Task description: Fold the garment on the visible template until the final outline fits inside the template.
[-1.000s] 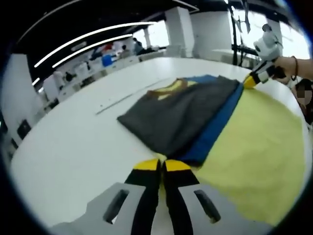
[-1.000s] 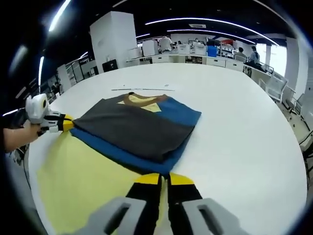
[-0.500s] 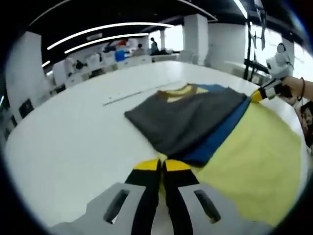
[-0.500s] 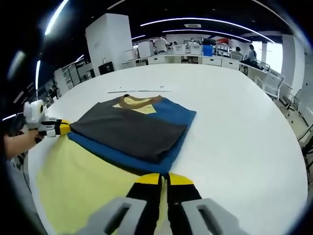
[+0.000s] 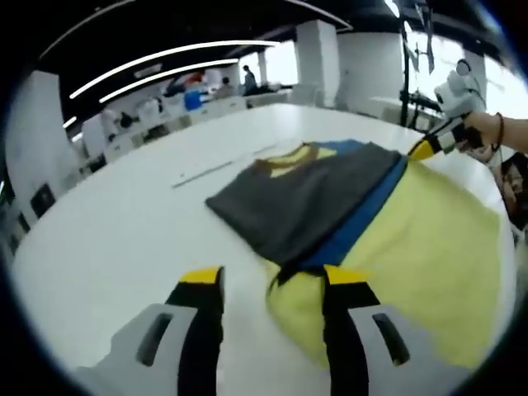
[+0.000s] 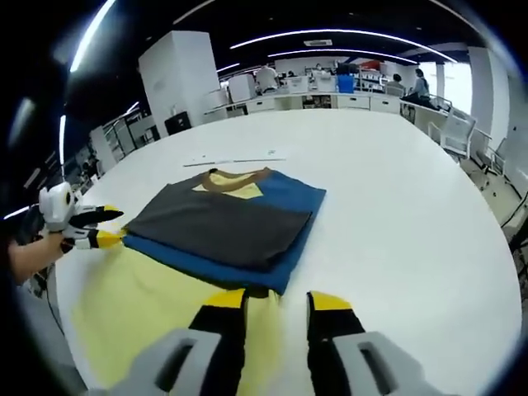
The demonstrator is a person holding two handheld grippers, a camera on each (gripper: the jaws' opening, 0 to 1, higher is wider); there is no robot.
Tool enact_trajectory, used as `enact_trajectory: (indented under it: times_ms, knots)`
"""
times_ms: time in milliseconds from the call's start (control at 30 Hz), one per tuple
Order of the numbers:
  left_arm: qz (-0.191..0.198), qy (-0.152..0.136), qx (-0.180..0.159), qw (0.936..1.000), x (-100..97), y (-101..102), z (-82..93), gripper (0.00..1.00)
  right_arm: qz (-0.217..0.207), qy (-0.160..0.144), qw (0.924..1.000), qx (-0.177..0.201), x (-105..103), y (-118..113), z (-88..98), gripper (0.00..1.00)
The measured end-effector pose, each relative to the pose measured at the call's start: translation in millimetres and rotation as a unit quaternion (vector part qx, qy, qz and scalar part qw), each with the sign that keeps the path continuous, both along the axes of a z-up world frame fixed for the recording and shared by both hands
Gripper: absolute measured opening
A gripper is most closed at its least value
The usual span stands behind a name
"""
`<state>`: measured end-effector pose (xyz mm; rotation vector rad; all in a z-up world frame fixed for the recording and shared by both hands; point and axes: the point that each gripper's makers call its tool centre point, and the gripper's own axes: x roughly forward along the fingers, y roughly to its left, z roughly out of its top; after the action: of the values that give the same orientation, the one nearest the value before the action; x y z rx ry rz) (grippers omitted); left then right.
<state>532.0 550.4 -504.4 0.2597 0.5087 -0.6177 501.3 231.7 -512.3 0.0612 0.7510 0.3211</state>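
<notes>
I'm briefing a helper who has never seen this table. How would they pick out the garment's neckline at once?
Start from the big white round table. On it lies a folded garment, dark grey over blue, resting on a pale yellow template. At the garment's end farthest from the grippers sits the collar, a curved brown band around a yellow patch, the only brown there.

Big white round table (image 6: 396, 206), office desks (image 6: 313, 101) lining the back, white pillar (image 6: 177, 78), ceiling light strips (image 5: 157, 62) overhead.
</notes>
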Motion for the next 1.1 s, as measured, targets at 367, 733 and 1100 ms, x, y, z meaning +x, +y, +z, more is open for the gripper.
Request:
enact_trajectory:
  times_ms: [367,733,1100]
  knots:
    - [0.015,-0.002,-0.063,0.9979,-15.1,-3.2,38.5,0.78,0.003,-0.007,0.9999,-0.013,-34.1,-5.6,22.1,0.43]
    - [-0.01,-0.022,-0.055,0.9982,-38.1,2.1,77.3,0.94,0.018,0.011,0.9997,-0.01,-82.9,-0.3,30.4,0.44]
    - [-0.028,-0.018,-0.046,0.9984,-75.7,0.4,94.4,0.99,-0.012,0.027,0.9996,0.003,-123.5,0.8,25.3,0.39]
